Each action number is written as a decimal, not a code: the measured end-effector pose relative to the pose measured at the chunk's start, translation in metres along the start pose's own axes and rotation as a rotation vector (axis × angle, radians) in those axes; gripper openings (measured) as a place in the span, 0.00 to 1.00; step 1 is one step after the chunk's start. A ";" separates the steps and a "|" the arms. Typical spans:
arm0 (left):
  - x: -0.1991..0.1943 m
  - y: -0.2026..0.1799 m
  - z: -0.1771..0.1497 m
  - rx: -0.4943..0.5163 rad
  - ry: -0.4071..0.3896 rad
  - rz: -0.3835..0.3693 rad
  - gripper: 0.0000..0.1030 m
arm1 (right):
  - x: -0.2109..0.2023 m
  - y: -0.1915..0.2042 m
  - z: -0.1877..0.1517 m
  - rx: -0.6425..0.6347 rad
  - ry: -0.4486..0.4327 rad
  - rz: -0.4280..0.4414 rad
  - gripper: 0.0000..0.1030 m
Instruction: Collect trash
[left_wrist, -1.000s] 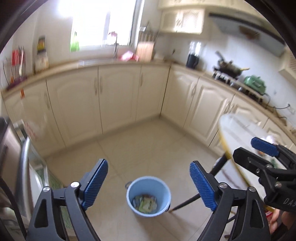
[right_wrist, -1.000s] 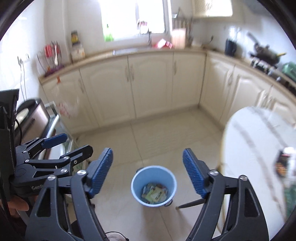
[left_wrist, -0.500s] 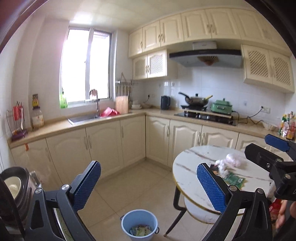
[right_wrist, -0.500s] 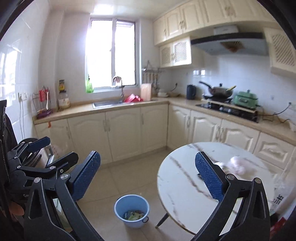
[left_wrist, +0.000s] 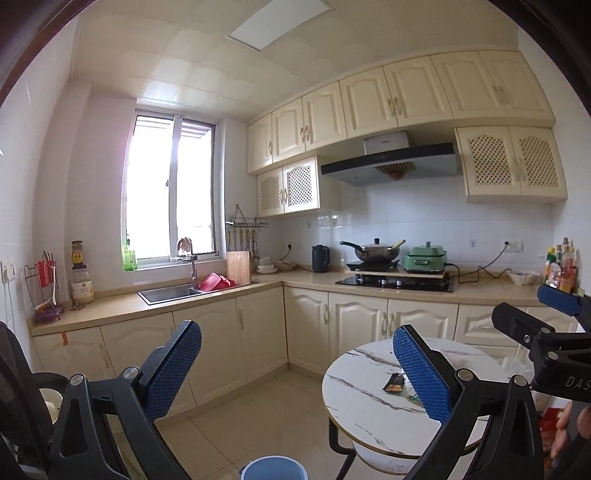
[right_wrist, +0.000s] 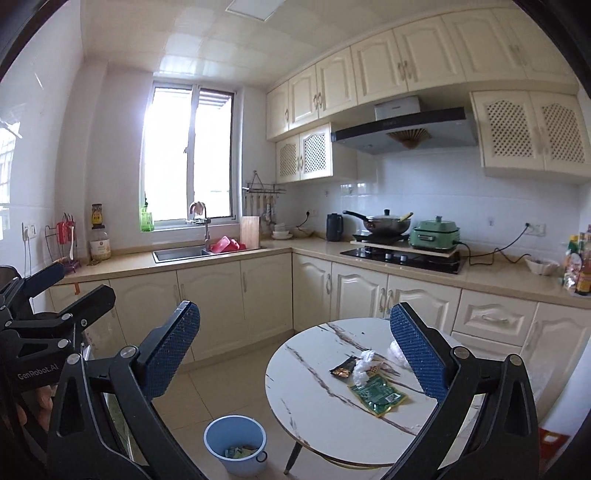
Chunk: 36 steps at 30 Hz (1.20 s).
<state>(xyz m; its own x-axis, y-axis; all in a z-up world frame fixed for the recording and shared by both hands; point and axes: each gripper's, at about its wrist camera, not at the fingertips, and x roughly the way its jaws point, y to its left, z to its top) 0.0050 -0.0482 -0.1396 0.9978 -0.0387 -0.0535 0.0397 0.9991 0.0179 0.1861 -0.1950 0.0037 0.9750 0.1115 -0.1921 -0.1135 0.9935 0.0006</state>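
Your left gripper (left_wrist: 297, 369) and your right gripper (right_wrist: 295, 349) both hang in the air with fingers spread wide apart, nothing between the blue pads. On the round marble table (right_wrist: 314, 384), the trash sits just inside your right gripper's right-hand finger — a green wrapper (right_wrist: 377, 394), a crumpled white tissue (right_wrist: 362, 365) and a dark sachet (right_wrist: 341, 368), touching or nearly so. The blue bucket (right_wrist: 235, 448) stands on the floor below and between your right gripper's fingers, beside the table — scraps already lie in its bottom.
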 end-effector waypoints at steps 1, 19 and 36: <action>-0.006 -0.001 -0.002 -0.002 -0.006 -0.003 0.99 | -0.002 -0.002 0.000 0.004 -0.003 -0.004 1.00; 0.043 -0.009 0.003 0.020 0.026 -0.013 0.99 | -0.002 -0.028 -0.010 0.036 0.010 -0.050 1.00; 0.277 -0.082 -0.019 0.055 0.413 -0.143 0.99 | 0.111 -0.169 -0.100 0.168 0.312 -0.237 1.00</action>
<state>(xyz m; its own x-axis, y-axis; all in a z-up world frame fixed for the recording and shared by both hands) 0.2766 -0.1403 -0.1752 0.8775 -0.1539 -0.4541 0.1897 0.9812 0.0341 0.2946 -0.3526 -0.1158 0.8629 -0.1063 -0.4941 0.1647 0.9834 0.0759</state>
